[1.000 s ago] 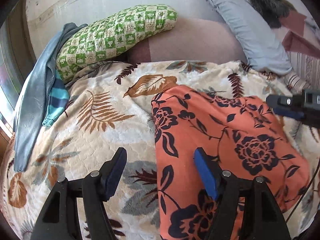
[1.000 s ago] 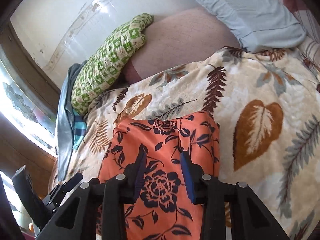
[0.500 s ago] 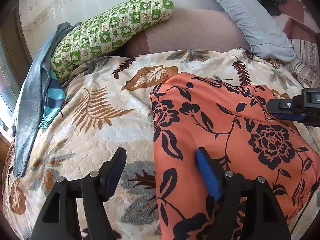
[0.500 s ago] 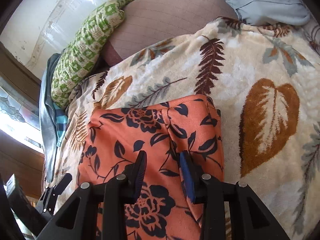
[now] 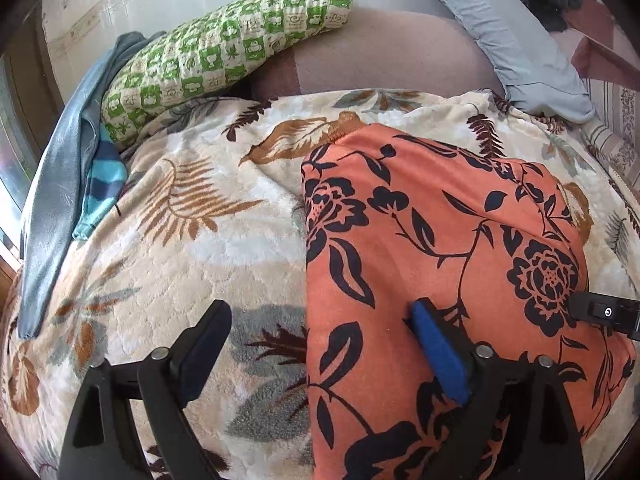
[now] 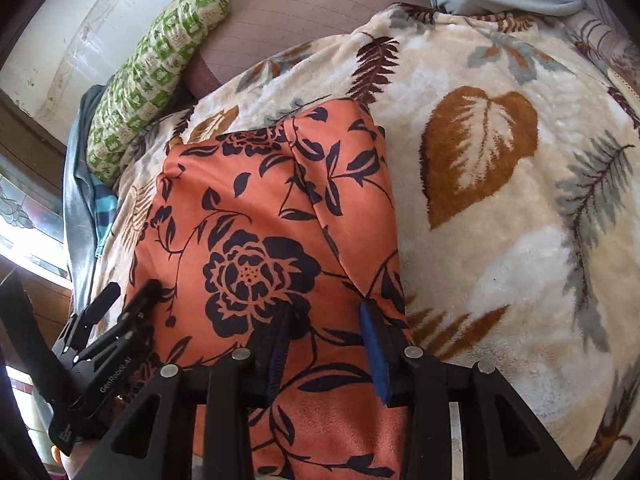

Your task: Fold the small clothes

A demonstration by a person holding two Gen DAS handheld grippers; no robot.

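Your left gripper (image 5: pixel 320 332) has just sprung its jaws wide, straddling the left edge of the orange floral garment (image 5: pixel 440 240) without pinching it. Your right gripper (image 6: pixel 326 336) has been easing apart too, half-open over the cloth, which now lies flat on the leaf-print blanket (image 5: pixel 180 240): this fold looks laid down. "GenRobot.AI" reads on the left gripper's body.

leaf-print blanket (image 5: pixel 192 240), green checked pillow (image 5: pixel 224 44), grey pillow (image 5: pixel 512 36).
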